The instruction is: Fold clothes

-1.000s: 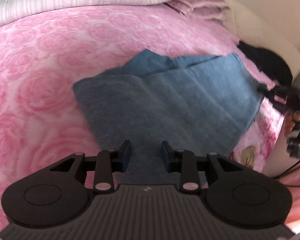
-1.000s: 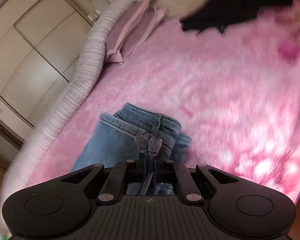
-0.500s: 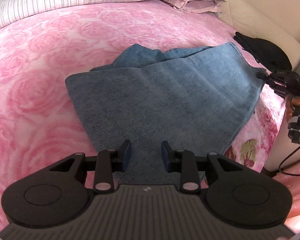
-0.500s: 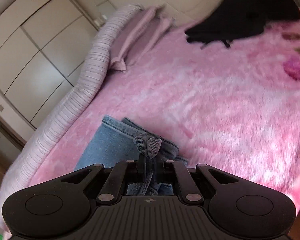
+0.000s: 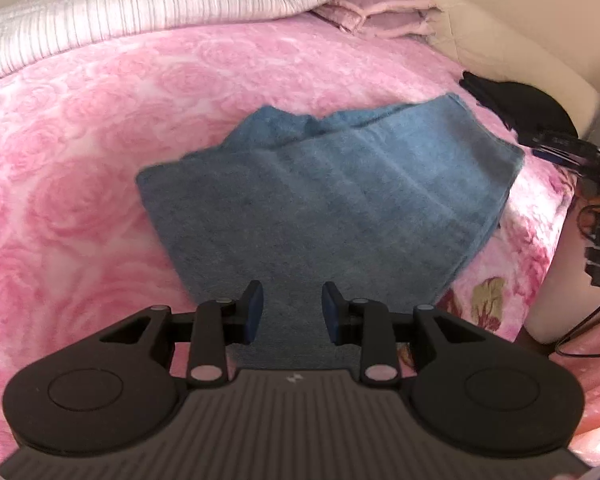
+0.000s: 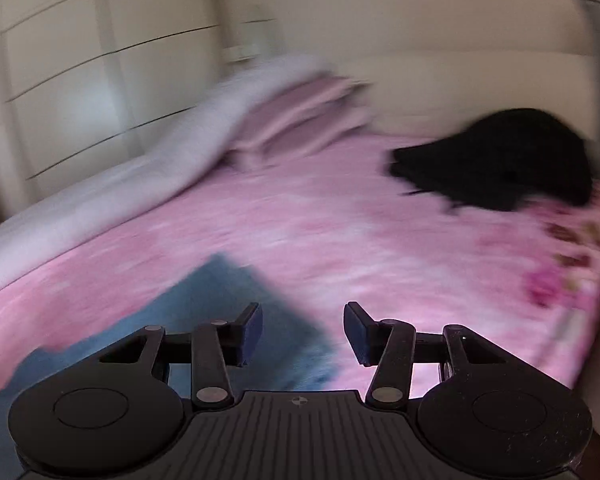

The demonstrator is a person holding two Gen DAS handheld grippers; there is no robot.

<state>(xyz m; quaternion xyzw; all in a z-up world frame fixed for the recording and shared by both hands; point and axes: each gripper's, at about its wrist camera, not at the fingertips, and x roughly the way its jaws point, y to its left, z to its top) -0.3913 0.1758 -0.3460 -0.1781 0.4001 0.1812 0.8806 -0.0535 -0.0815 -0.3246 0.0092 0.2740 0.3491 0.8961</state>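
Released from the denim a moment ago, right gripper (image 6: 303, 334) is hovering spread beside folded jeans (image 5: 332, 208); left gripper (image 5: 292, 312) is gaping too; flatten edges evenly.

The left wrist camera sits low over the near edge of the bed, close above the folded blue denim garment (image 5: 332, 200), facing across the pink rose-patterned blanket (image 5: 80, 152) toward the white ribbed quilt (image 5: 140, 8) and the stacked pink pillows (image 5: 380, 12). The right wrist camera, badly blurred, looks from farther right and a little higher, toward the cream headboard (image 6: 460, 88) and cream panelled wardrobe (image 6: 100, 60). Both views take in the denim, the blanket, the quilt, the pillows and the black garment (image 6: 500, 160) near the headboard.
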